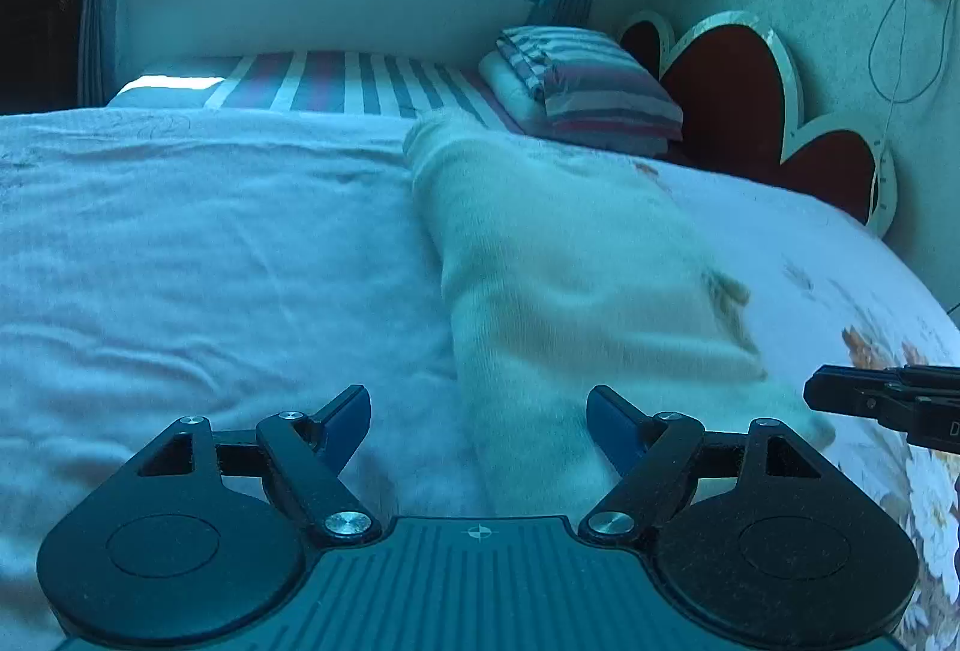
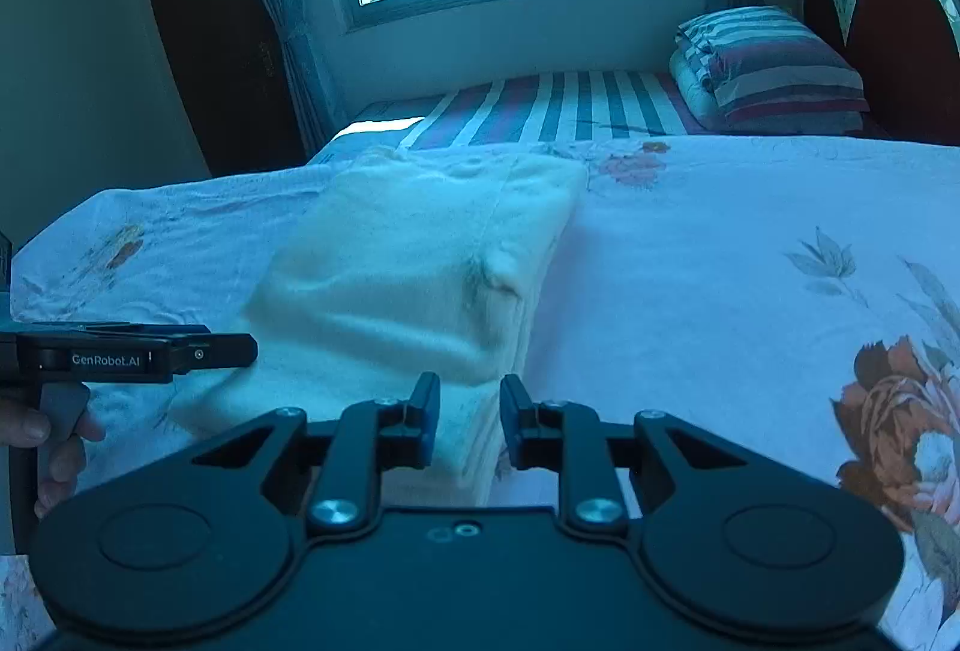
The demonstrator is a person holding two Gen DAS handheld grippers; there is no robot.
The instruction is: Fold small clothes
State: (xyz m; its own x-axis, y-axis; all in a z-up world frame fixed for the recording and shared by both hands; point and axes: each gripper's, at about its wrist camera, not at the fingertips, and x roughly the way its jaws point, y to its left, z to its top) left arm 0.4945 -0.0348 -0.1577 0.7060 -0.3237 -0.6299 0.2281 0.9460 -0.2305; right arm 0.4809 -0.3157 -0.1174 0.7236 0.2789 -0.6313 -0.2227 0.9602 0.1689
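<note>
Cream garment point(image 2: 420, 267) folded on floral bed point(image 2: 720, 255). Left gripper point(image 1: 478, 420) spread wide over its near edge, gripping nothing. Right gripper point(image 2: 470, 414) narrowly parted, empty, at garment's corner.

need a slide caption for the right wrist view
Right claw, slightly open and empty, over the near edge of a folded cream garment on the floral bedspread; left claw alongside.
</note>
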